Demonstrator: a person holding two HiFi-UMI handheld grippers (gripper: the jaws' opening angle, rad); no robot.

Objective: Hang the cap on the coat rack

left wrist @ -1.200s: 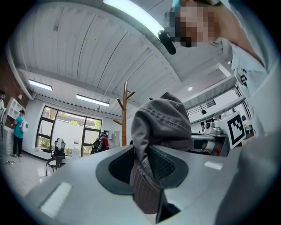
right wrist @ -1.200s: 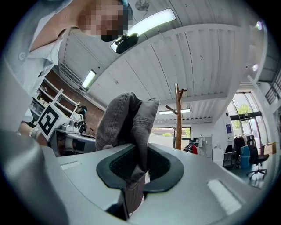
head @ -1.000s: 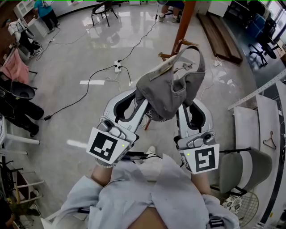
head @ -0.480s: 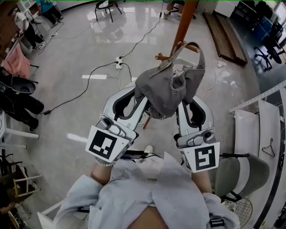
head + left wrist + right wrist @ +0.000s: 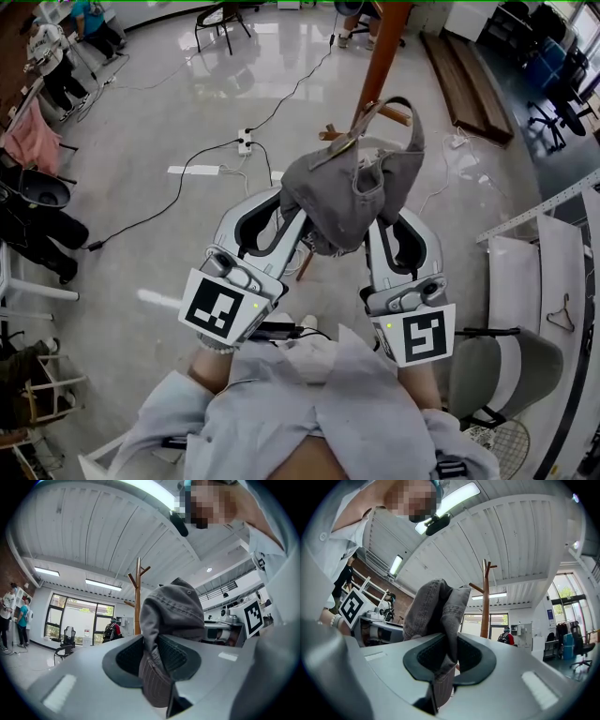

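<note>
**Held High Before the Rack, Pinched From Both Sides**

Holding the cap (image 5: pixel 352 192) aloft at the centre of the head view. Left gripper (image 5: pixel 157 667) clamped on grey fabric at the cap's 7 o'clock edge, right gripper (image 5: pixel 447 667) clamped at its 5 o'clock edge. Both sets of jaws closed down to the thickness of the cloth, with a fold of it running between the dark pads (image 5: pixel 129 656) and nothing else caught there.

Gripped at two points, most likely, to keep the crown spread and its opening presented to the rack rather than bunched up. Hung from a single pinch, would probably droop and twist. Brim (image 5: pixel 339 148) tipped up toward 11 o'clock with the pale underside showing, strap (image 5: pixel 419 141) arched over at 1 o'clock.

Aimed at the coat rack (image 5: pixel 382 56), with its wooden pole at 12 o'clock just beyond the cap and a peg (image 5: pixel 396 113) jutting out close by the strap. Contact between strap and peg: impossible to tell from the head view. In both gripper views, forked top of the pole standing above and behind the cap.

Judged as the approach step — cap in hand, not yet hung. Next, probably: easing the crown or strap over a peg, then opening both sets of jaws. Worth guarding against loose fabric snagging in the pads on release.
</note>
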